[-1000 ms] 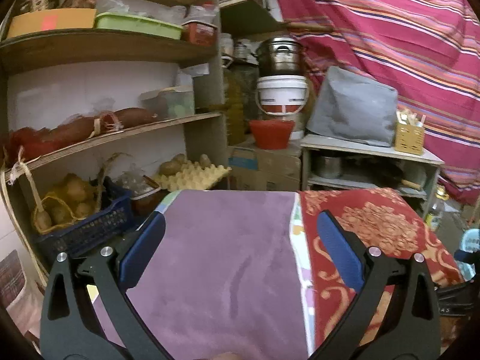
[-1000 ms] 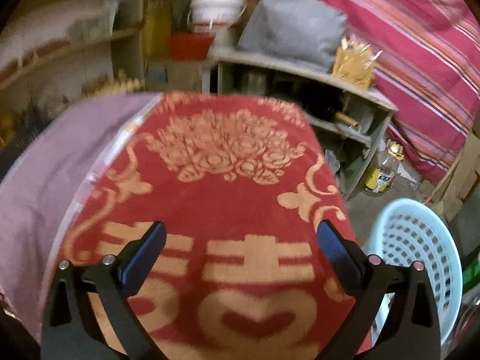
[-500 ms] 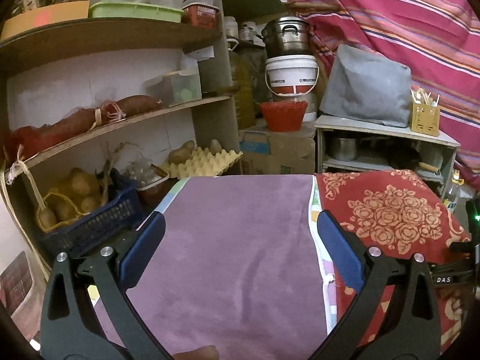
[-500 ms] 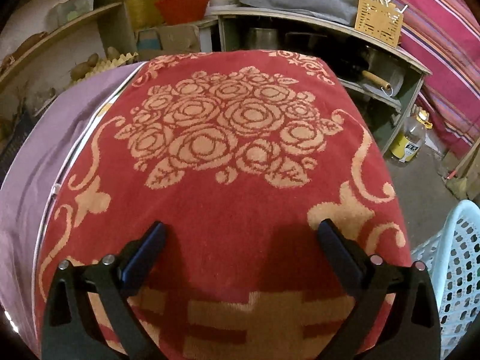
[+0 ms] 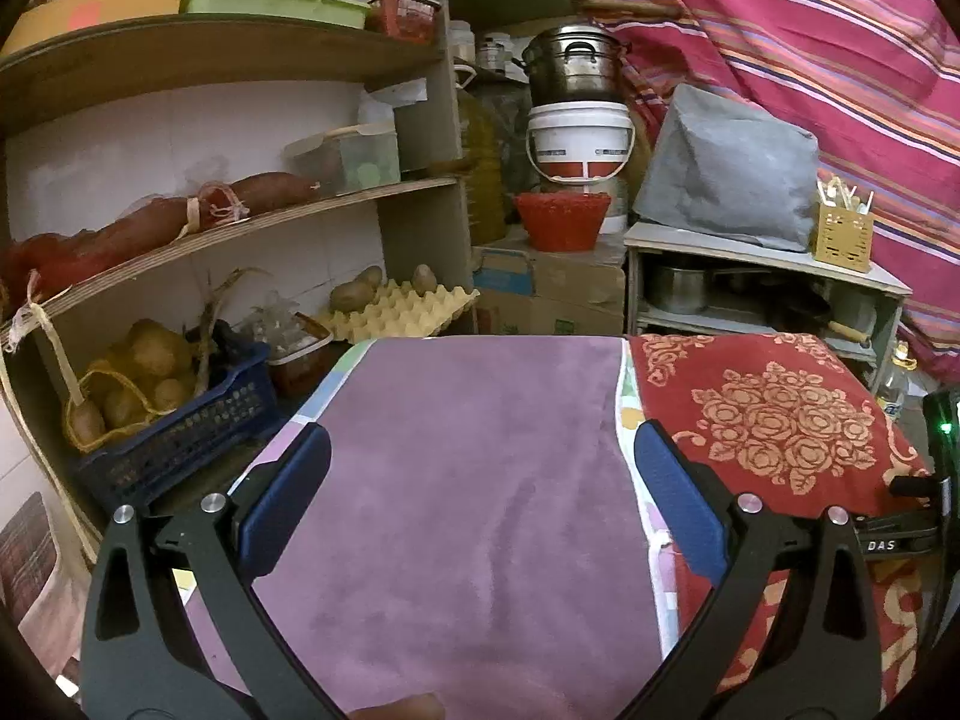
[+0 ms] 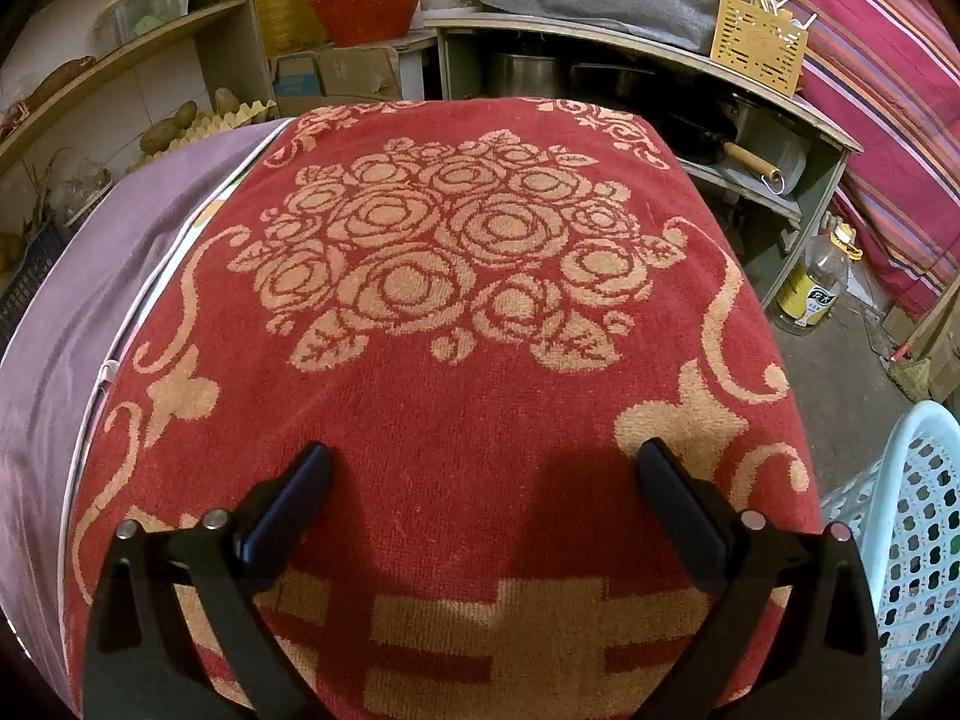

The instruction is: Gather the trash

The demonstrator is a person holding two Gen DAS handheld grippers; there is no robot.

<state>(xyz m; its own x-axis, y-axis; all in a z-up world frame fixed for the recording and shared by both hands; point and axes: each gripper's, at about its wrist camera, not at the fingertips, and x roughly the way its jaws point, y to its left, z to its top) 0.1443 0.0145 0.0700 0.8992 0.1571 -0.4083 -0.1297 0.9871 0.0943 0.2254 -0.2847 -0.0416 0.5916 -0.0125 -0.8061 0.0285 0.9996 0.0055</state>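
My left gripper (image 5: 480,456) is open and empty, held above a purple cloth (image 5: 480,480) on the table. My right gripper (image 6: 483,468) is open and empty, low over a red towel with a gold rose pattern (image 6: 456,264). A light blue perforated basket (image 6: 906,546) stands on the floor at the right of the table. No loose trash shows on either cloth. Part of the right gripper's body shows at the right edge of the left wrist view (image 5: 936,480).
Wooden shelves at the left hold potatoes in a blue crate (image 5: 174,420) and an egg tray (image 5: 396,312). A low shelf unit (image 6: 660,78) with pots stands behind the table. An oil bottle (image 6: 816,282) stands on the floor. A striped curtain (image 5: 810,30) hangs at the right.
The left gripper has drawn back and tilted up a little. The right gripper has moved forward and lower over the red towel, with the basket sliding to the right edge.
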